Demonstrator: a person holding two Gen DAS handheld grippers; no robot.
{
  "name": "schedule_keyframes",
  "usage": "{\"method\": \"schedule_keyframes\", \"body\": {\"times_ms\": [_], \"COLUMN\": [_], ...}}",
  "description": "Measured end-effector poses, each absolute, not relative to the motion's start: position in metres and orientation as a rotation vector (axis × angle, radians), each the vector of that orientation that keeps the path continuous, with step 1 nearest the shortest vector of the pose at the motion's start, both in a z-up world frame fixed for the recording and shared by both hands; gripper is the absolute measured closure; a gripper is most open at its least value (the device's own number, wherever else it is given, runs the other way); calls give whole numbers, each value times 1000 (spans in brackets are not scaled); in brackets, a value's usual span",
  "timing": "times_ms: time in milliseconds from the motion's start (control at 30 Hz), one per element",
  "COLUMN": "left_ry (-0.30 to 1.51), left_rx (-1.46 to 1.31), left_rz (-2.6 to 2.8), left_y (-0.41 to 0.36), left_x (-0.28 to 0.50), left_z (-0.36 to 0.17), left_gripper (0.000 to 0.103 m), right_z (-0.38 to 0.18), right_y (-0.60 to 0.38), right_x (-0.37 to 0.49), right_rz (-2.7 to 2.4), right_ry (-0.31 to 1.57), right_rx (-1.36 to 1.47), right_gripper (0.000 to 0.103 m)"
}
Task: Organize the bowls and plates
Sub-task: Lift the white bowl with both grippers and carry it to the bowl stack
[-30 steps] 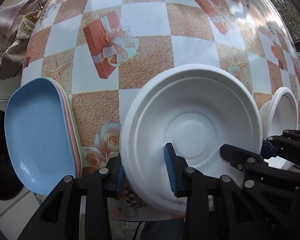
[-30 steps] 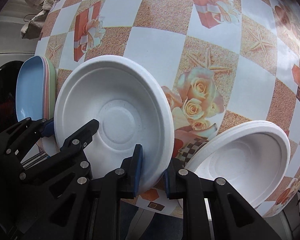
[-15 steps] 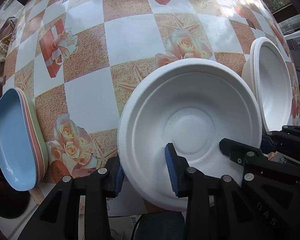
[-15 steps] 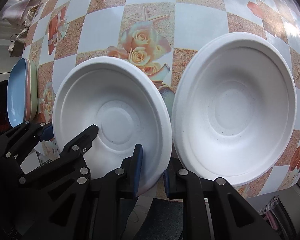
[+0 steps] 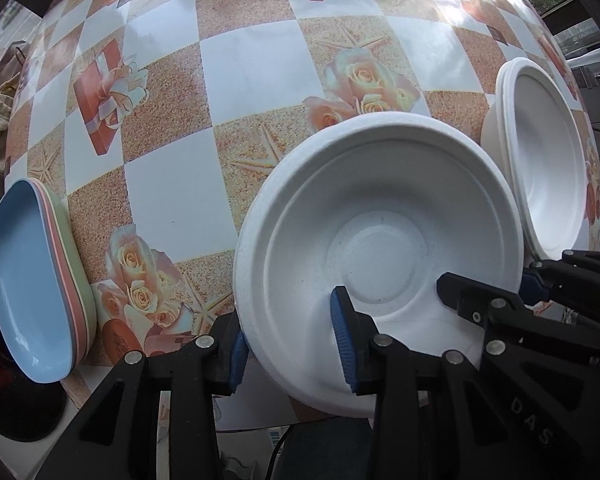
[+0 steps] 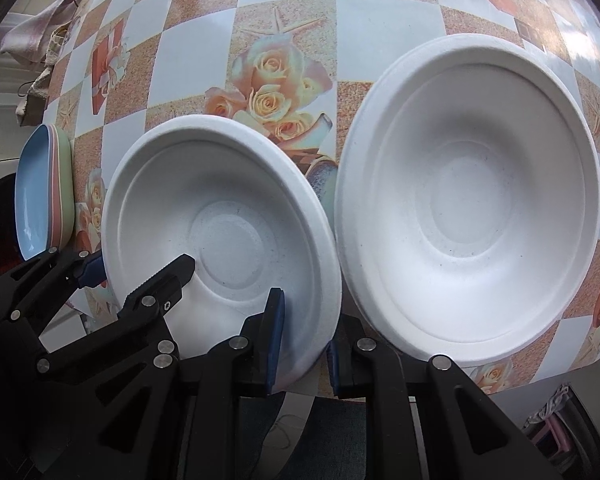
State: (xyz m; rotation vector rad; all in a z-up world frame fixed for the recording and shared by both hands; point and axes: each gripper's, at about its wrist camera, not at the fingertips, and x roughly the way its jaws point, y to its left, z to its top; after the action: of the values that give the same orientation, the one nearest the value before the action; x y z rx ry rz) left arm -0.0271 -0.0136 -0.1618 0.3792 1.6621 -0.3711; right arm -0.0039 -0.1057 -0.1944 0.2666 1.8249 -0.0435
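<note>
**Two-gripper hold on a single bowl, beside the bowl stack**

Bowl [image 5: 380,240] position: held over the near table edge, clamped at its rim from both sides. The left gripper [image 5: 292,354] bites the near-left rim, one blue pad inside the wall and one outside. The right gripper [image 6: 302,344] bites the near-right rim the same way. Opposed grips probably keep the thin, light shell level and stop it from flexing.

The stack of matching bowls [image 6: 468,200] rests on the tablecloth [image 5: 256,68], just to the right of the held bowl; their rims nearly touch. This placement suggests that nesting onto the stack is the step in hand.

Materials: both are white, matte, moulded-pulp or foam ware, round, with a stepped wall, a flat circular base and a rolled rim. The glossy, oblong plates [image 5: 32,280], stacked with the blue one on top, lie at the far left, well apart.
</note>
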Motion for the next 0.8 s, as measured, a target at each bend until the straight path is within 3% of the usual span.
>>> {"method": "schedule_keyframes", "body": {"times_ms": [500,800], "left_ry": [1579,1462], "left_rx": [373,446], "left_rz": [-374,-509], "left_y": [8,-50], "left_x": [-9,3], "left_z": [-101,-59], "left_gripper": [59,59], "right_z": [-130,-68], "right_y": [-94,-156], "right_x": [12,-6], "right_rz": [67,-81], "right_ry": [1724,1570], "right_rx": [223,392], "right_gripper": [82,82]}}
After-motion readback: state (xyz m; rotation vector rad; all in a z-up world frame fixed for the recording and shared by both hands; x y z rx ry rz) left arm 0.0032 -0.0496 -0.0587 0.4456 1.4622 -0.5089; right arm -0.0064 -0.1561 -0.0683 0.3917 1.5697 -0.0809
